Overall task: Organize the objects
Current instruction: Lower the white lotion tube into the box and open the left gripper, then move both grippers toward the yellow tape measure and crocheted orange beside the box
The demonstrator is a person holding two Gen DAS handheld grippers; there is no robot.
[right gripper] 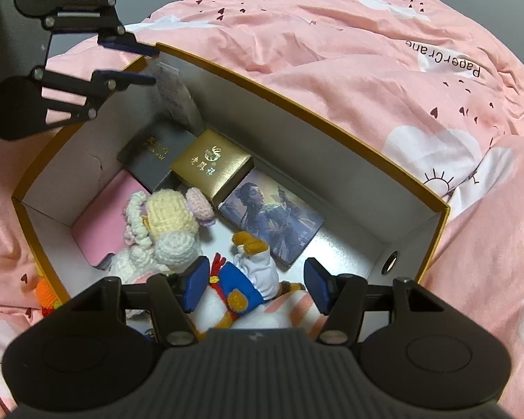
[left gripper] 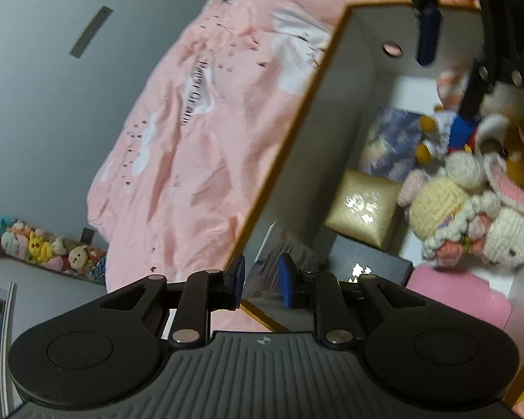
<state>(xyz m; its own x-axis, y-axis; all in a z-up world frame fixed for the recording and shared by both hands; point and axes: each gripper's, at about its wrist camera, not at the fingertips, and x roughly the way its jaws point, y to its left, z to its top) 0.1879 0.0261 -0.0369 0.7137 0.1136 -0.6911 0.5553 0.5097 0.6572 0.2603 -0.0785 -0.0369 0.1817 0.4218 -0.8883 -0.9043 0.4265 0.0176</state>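
Note:
An open cardboard box with a gold rim lies on a pink quilt. My left gripper is at its far corner, jaws a little apart astride the wall. A whitish packet leans in that corner just past the fingertips, and the pads do not press on it. My right gripper hangs open over the box's near end. A duck plush in blue and white lies between its fingers, with a gap at the right pad. One right finger shows in the left wrist view.
Inside the box are a dark grey case, a gold case, a picture box, a pink box and a crochet doll. An orange knitted thing lies outside the box's left wall. The quilt surrounds the box.

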